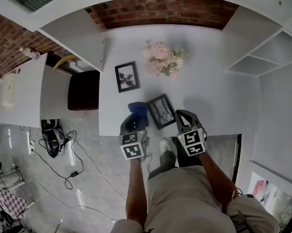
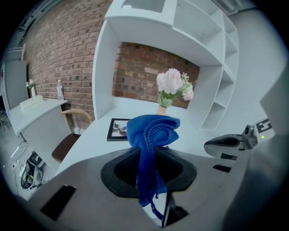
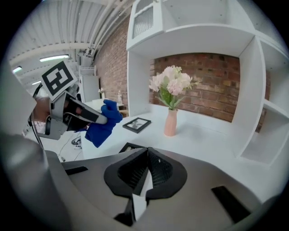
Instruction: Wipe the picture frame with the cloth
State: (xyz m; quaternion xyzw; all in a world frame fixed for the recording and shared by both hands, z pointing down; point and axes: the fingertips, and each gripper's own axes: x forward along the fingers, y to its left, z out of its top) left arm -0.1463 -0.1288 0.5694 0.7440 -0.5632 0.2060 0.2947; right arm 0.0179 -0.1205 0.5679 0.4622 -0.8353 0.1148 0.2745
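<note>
A blue cloth (image 2: 151, 133) is bunched between the jaws of my left gripper (image 1: 135, 115), which is shut on it; the cloth (image 1: 138, 108) hangs just above the desk's front edge. A black picture frame (image 1: 161, 110) lies tilted on the white desk between the two grippers, just right of the cloth. My right gripper (image 1: 183, 115) hovers at this frame's right side, jaws shut on nothing. In the right gripper view the jaws (image 3: 146, 170) meet, the near frame (image 3: 130, 147) peeks out behind them, and the left gripper (image 3: 74, 112) holds the cloth (image 3: 101, 125) at left.
A second black picture frame (image 1: 126, 76) lies farther back on the desk (image 1: 209, 93), and a vase of pink flowers (image 1: 162, 58) stands behind it to the right. White shelves (image 1: 262, 54) rise at right. A chair (image 1: 83, 89) stands left of the desk.
</note>
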